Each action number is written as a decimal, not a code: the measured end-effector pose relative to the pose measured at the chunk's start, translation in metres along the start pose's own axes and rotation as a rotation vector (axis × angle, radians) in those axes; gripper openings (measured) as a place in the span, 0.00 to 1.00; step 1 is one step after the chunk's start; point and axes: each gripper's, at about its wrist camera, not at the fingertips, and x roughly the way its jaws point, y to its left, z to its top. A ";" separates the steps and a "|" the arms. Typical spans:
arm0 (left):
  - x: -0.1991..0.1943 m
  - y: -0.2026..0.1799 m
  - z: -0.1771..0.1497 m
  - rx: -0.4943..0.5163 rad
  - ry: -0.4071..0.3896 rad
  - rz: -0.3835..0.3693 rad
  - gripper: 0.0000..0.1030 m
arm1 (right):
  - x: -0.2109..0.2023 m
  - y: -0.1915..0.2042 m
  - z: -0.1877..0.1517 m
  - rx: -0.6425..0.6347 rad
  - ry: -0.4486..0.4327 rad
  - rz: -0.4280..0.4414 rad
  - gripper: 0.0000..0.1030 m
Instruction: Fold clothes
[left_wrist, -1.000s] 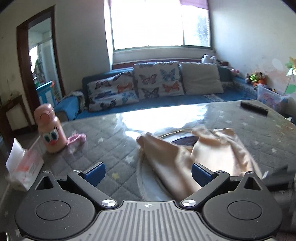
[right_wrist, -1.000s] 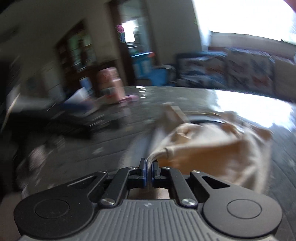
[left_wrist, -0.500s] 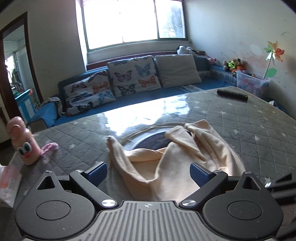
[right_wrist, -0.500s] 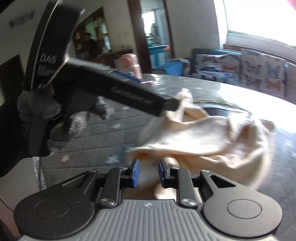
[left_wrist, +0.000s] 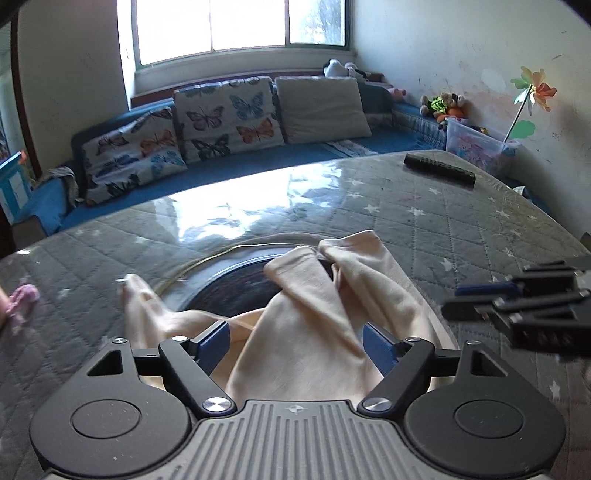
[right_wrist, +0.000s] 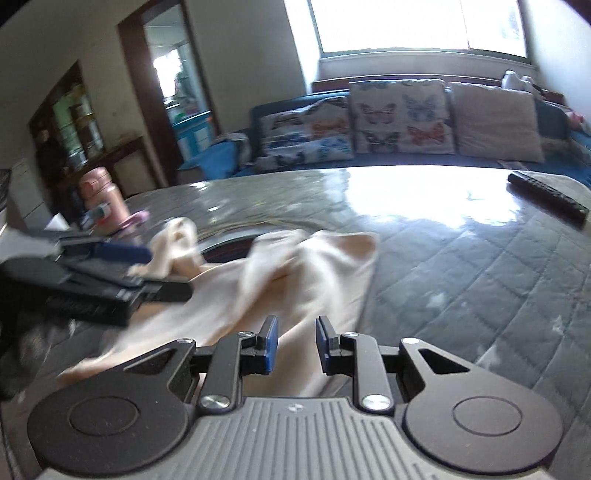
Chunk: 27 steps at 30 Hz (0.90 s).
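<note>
The garment (left_wrist: 295, 332), a cream piece, lay crumpled on the quilted grey worktop (left_wrist: 443, 221) in the left wrist view. The left tool (left_wrist: 295, 343) pointed steeply down over it; its jaws had just been closing but stood spread, cloth between them, unpinched. A good grip would take one edge, not a bunch.

In the right wrist view, the right tool (right_wrist: 293, 345) tilted down at the blurred garment (right_wrist: 295, 277), jaws narrowly parted, holding nothing.
</note>
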 end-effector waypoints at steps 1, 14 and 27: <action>0.006 0.000 0.003 -0.008 0.011 -0.005 0.79 | 0.006 -0.006 0.003 0.010 0.002 -0.009 0.22; 0.051 0.009 0.021 -0.084 0.067 -0.020 0.72 | 0.076 -0.046 0.026 0.046 0.037 -0.064 0.22; 0.072 0.016 0.027 -0.136 0.082 -0.051 0.56 | 0.105 -0.048 0.040 0.041 0.019 -0.067 0.19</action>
